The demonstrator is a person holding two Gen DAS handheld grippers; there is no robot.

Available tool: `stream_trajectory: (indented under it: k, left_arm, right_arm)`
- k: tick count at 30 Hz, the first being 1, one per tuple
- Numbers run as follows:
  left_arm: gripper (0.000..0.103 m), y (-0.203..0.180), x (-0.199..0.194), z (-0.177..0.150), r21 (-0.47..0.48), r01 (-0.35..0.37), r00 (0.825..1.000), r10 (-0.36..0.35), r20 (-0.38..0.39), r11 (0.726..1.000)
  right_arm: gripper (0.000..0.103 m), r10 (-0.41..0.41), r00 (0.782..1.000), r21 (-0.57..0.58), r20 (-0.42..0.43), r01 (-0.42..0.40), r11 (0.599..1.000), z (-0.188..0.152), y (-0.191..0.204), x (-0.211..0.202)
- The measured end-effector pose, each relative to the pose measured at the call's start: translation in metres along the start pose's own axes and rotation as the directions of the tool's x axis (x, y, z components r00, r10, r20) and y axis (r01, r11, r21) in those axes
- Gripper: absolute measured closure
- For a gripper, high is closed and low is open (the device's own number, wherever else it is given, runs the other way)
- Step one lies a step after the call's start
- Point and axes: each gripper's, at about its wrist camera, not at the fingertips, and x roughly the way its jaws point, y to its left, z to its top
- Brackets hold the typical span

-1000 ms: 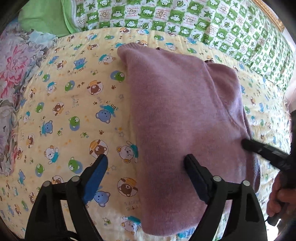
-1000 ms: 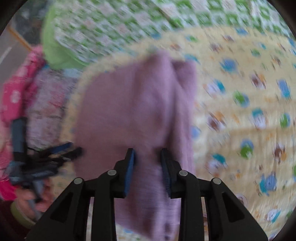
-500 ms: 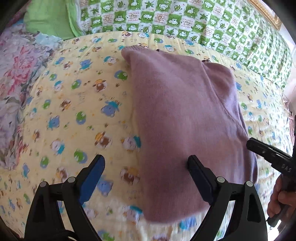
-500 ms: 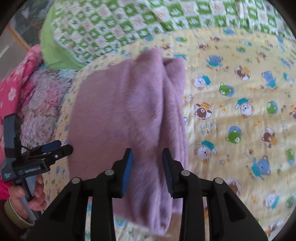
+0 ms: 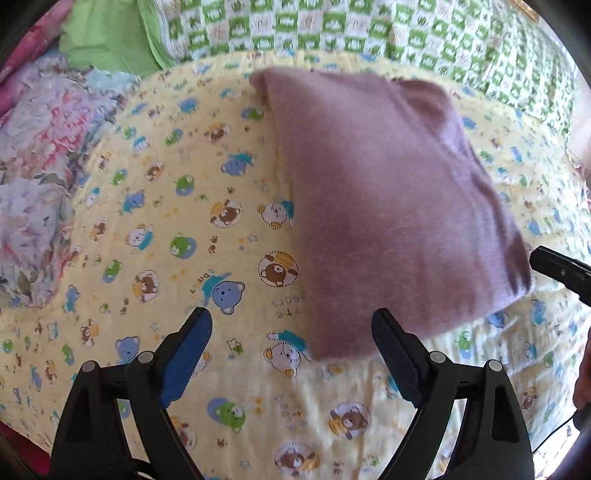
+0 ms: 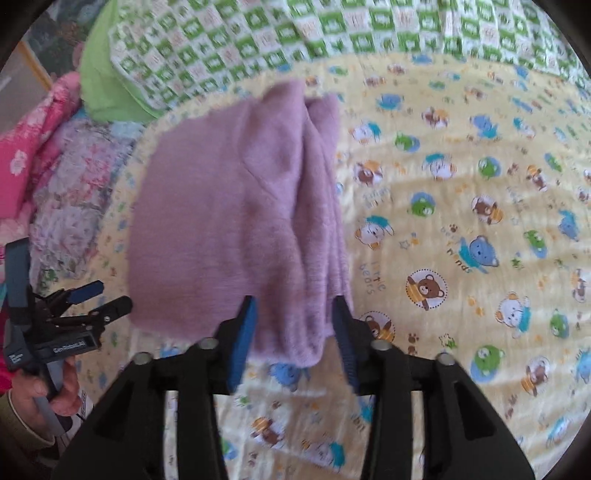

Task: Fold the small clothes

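A purple knit garment (image 5: 384, 199) lies folded on the yellow bear-print blanket (image 5: 177, 206). My left gripper (image 5: 291, 325) is open and empty, just short of the garment's near left corner. In the right wrist view my right gripper (image 6: 293, 306) has its jaws around the thick folded right edge of the garment (image 6: 236, 221), which fills the gap between the blue pads. The right gripper's tip (image 5: 554, 264) shows at the garment's right side in the left wrist view. The left gripper (image 6: 92, 299) shows at the far left of the right wrist view.
A green checked quilt (image 5: 369, 33) and a green cushion (image 5: 107, 40) lie behind the blanket. A floral cover (image 5: 37, 155) and pink fabric (image 6: 29, 147) lie to the left.
Both grippers have drawn back toward me, and the garment now sits farther from the left gripper. The right gripper's jaws stand wider around the folded edge than before.
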Motion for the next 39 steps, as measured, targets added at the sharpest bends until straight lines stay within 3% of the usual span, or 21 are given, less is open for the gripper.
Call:
stream_trajectory:
  k: [5, 11, 14, 21, 25, 27, 32, 39]
  left_arm:
    - [0.014, -0.004, -0.036, -0.008, -0.031, 0.009, 0.998, -0.007, 0.063, 0.999]
    - [0.014, -0.010, -0.070, -0.016, -0.028, -0.002, 0.992, 0.005, 0.123, 1.000]
    - [0.012, -0.014, -0.089, -0.023, -0.028, -0.005, 0.986, 0.010, 0.168, 1.000]
    - [0.012, -0.020, -0.088, -0.033, 0.001, -0.032, 0.988, 0.032, 0.149, 0.999]
    - [0.012, -0.019, -0.101, -0.044, 0.028, -0.033, 0.979, 0.026, 0.203, 0.999]
    - [0.012, -0.017, -0.100, -0.049, 0.036, -0.038, 0.976, 0.029, 0.214, 0.999]
    - [0.012, -0.011, -0.074, -0.052, 0.020, -0.047, 0.987, 0.043, 0.157, 0.999]
    - [0.012, -0.008, -0.043, -0.040, 0.002, -0.071, 0.983, 0.070, 0.171, 0.997]
  right_arm:
    - [0.031, 0.045, 0.994, -0.043, 0.098, -0.041, 0.998, -0.014, 0.023, -0.028]
    - [0.027, 0.071, 0.986, -0.098, 0.153, -0.056, 0.994, -0.028, 0.048, -0.057]
    - [0.013, 0.073, 0.979, -0.119, 0.188, -0.051, 0.992, -0.033, 0.056, -0.069]
    - [0.010, 0.047, 0.982, -0.115, 0.182, -0.026, 0.993, -0.046, 0.060, -0.072]
    - [0.009, 0.049, 0.977, -0.131, 0.206, -0.022, 0.991, -0.052, 0.059, -0.082]
    - [0.004, 0.034, 0.976, -0.152, 0.217, -0.001, 0.988, -0.054, 0.060, -0.082]
    - [0.002, -0.006, 0.980, -0.171, 0.199, 0.041, 0.985, -0.055, 0.054, -0.061]
    - [0.002, -0.026, 0.988, -0.169, 0.155, 0.052, 0.984, -0.053, 0.049, -0.024]
